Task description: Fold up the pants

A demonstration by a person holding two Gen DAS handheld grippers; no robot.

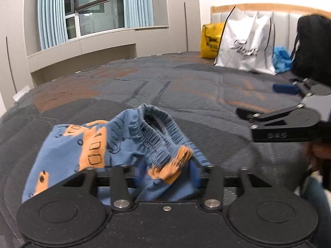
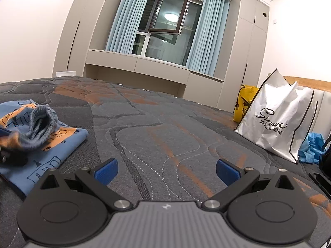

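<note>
Small blue pants with orange patches and an elastic waistband lie bunched on the grey and orange quilted bed. My left gripper is shut on the pants near the waistband; its fingertips are hidden in the cloth. My right gripper is open and empty over bare quilt, its blue pads wide apart. The pants show at the left of the right wrist view. The right gripper also shows at the right edge of the left wrist view.
A white shopping bag, a yellow bag, blue plastic and a black bag stand by the headboard. A window with blue curtains and grey cabinets lie beyond the bed.
</note>
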